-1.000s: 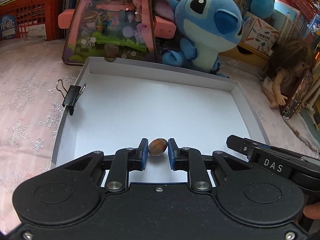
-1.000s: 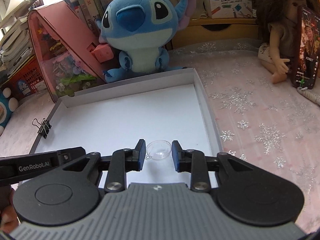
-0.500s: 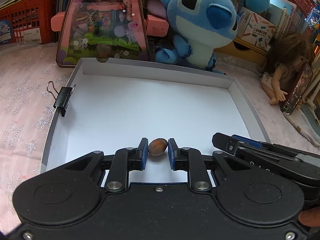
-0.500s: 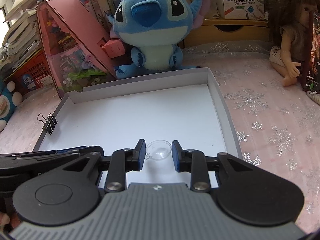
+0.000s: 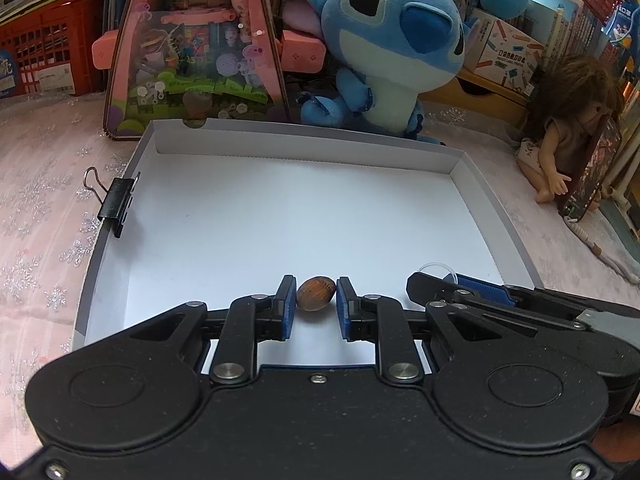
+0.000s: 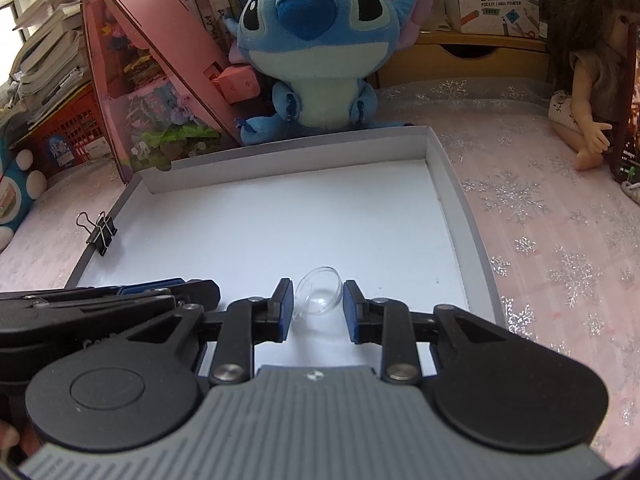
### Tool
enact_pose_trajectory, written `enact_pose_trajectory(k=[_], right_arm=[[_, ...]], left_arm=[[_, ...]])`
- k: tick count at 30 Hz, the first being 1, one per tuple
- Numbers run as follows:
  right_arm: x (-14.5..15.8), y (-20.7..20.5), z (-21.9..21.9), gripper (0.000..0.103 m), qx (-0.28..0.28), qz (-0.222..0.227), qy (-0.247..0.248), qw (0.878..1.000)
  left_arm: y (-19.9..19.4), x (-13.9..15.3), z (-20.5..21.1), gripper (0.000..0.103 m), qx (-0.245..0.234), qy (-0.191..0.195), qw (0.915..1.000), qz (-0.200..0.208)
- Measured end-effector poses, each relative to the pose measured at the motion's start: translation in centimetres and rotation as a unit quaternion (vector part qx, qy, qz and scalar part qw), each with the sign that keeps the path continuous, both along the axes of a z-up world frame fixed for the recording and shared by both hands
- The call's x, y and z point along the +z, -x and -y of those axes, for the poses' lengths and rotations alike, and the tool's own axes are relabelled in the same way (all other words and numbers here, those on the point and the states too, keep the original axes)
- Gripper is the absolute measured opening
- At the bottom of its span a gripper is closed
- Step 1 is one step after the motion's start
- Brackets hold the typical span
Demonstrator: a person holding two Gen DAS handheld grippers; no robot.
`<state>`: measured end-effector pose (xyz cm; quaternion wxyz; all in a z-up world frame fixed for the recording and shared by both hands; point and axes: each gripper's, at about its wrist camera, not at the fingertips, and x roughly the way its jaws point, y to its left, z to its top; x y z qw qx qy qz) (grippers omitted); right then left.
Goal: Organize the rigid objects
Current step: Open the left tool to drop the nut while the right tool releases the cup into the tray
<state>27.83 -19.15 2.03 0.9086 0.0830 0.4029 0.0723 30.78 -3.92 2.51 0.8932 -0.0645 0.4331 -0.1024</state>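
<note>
Over the white tray (image 5: 280,220), left claw (image 5: 316,300) grips a nut (image 5: 316,299); right claw (image 6: 318,300) grips a clear dome (image 6: 319,295).

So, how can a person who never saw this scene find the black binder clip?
Find the white shallow tray in front of the blue plush toy. On its left wall sits the binder clip, the only black metal thing there, with wire handles pointing outward.
</note>
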Motion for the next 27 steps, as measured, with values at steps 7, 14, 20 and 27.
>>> enact_pose_trajectory(k=[7,14,20,27], right_arm=[[-0.03,0.00,0.05,0.033,-0.001,0.001,-0.001,1.000],[-0.02,0.01,0.07,0.033,-0.002,0.001,-0.002,1.000],[-0.01,0.02,0.08,0.033,-0.004,0.002,-0.005,1.000],[0.25,0.27,0.27,0.048,-0.010,0.006,-0.001,1.000]], left_arm=[[-0.01,-0.04,0.07,0.020,-0.001,0.001,1.0000,0.003],[0.09,-0.05,-0.04,0.019,-0.003,0.003,1.0000,0.005],[0.07,-0.03,-0.01,0.020,-0.004,0.003,1.0000,0.005],[0.14,0.26,-0.41,0.035,0.004,-0.002,1.0000,0.005]])
